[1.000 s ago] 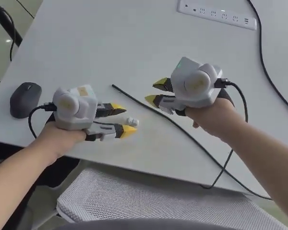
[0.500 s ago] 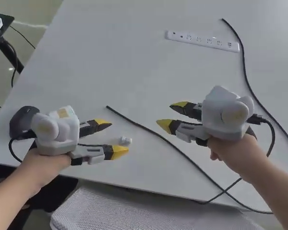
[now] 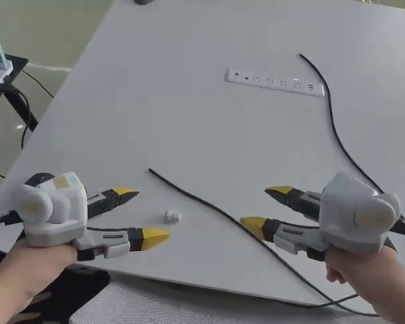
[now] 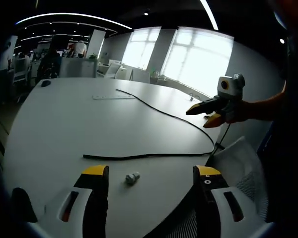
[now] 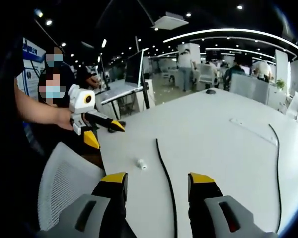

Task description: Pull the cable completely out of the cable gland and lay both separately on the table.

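L gripper [image 3: 143, 214] back; gland [image 3: 172, 217], cable [image 3: 189, 194] ahead

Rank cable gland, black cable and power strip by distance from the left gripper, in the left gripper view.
1. Cable gland, on the table between the left gripper jaws.
2. Black cable, lying crosswise just beyond the gland.
3. Power strip, far back on the table.

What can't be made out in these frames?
- Gland: too small in all three views to tell its parts.
- Cable: in the head view, one end drops over the table edge, out of sight.
- Mouse: in the head view, mostly hidden behind the left gripper.
- Power strip: in the head view, sockets too small to read.
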`<action>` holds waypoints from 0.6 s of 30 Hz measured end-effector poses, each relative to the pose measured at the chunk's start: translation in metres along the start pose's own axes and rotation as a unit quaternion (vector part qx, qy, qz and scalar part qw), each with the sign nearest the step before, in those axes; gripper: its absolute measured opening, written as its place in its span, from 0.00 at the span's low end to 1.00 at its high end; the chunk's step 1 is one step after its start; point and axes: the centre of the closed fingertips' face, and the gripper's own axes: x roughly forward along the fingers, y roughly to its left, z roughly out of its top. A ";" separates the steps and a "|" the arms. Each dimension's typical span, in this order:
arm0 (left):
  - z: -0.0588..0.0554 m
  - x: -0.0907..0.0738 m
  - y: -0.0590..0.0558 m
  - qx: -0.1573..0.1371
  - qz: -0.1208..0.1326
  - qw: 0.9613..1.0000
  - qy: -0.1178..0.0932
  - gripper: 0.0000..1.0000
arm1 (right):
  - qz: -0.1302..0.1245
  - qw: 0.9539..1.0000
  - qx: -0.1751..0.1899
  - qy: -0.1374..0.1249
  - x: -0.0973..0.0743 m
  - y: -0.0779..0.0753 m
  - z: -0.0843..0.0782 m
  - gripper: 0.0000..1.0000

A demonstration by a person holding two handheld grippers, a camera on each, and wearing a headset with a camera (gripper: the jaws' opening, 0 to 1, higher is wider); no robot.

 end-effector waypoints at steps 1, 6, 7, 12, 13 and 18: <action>-0.001 -0.003 0.001 -0.003 0.004 1.000 0.001 0.71 | 0.000 1.000 0.003 0.001 -0.005 0.001 -0.004 0.48; -0.005 -0.013 0.003 -0.009 0.018 1.000 0.010 0.77 | -0.010 1.000 0.013 0.013 -0.026 0.000 -0.022 0.51; -0.008 -0.014 0.005 -0.011 0.020 1.000 0.017 0.78 | -0.012 1.000 0.017 0.016 -0.030 0.000 -0.027 0.52; -0.017 -0.020 0.006 -0.012 0.027 0.999 0.037 0.82 | -0.017 0.999 0.031 0.034 -0.043 -0.003 -0.048 0.58; -0.019 -0.021 0.008 -0.005 0.030 0.999 0.045 0.82 | -0.020 0.998 0.032 0.041 -0.046 -0.004 -0.053 0.59; -0.025 -0.025 0.008 -0.001 0.034 0.997 0.062 0.86 | -0.021 0.998 0.031 0.060 -0.053 -0.006 -0.070 0.62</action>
